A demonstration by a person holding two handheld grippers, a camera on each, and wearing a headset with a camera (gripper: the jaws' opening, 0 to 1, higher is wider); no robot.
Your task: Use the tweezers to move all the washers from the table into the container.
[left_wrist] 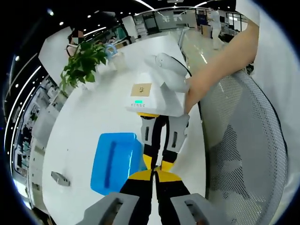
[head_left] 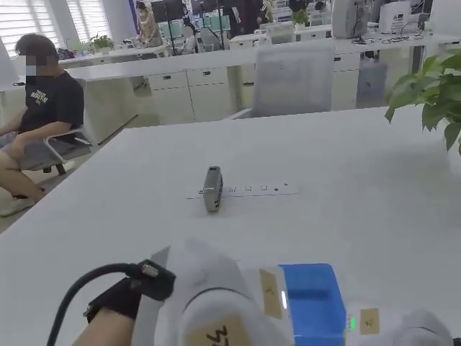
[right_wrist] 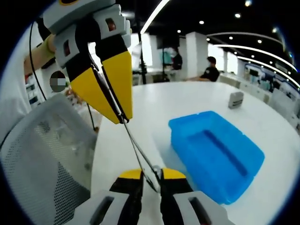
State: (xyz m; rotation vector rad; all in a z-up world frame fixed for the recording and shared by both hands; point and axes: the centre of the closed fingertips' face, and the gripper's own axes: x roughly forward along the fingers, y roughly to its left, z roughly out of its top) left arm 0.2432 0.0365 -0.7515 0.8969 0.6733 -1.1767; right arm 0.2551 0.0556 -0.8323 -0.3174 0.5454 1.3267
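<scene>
Thin metal tweezers [right_wrist: 138, 150] run between my two grippers, which face each other tip to tip. The left gripper [right_wrist: 123, 119] comes down from the upper left of the right gripper view, its yellow jaws shut on one end. My right gripper [right_wrist: 152, 178] is shut on the other end. In the left gripper view the left gripper [left_wrist: 156, 173] meets the right gripper [left_wrist: 159, 163] above the table's near edge. The blue container [head_left: 313, 299] [left_wrist: 117, 161] [right_wrist: 215, 157] sits just beside them. A row of small washers [head_left: 248, 190] lies mid-table.
A grey oblong object [head_left: 212, 189] [left_wrist: 60, 178] [right_wrist: 235, 99] lies at the left end of the washer row. A potted plant [head_left: 432, 94] stands at the right edge. A mesh chair [left_wrist: 248, 150] is behind the grippers. A person [head_left: 43, 108] sits at the far left.
</scene>
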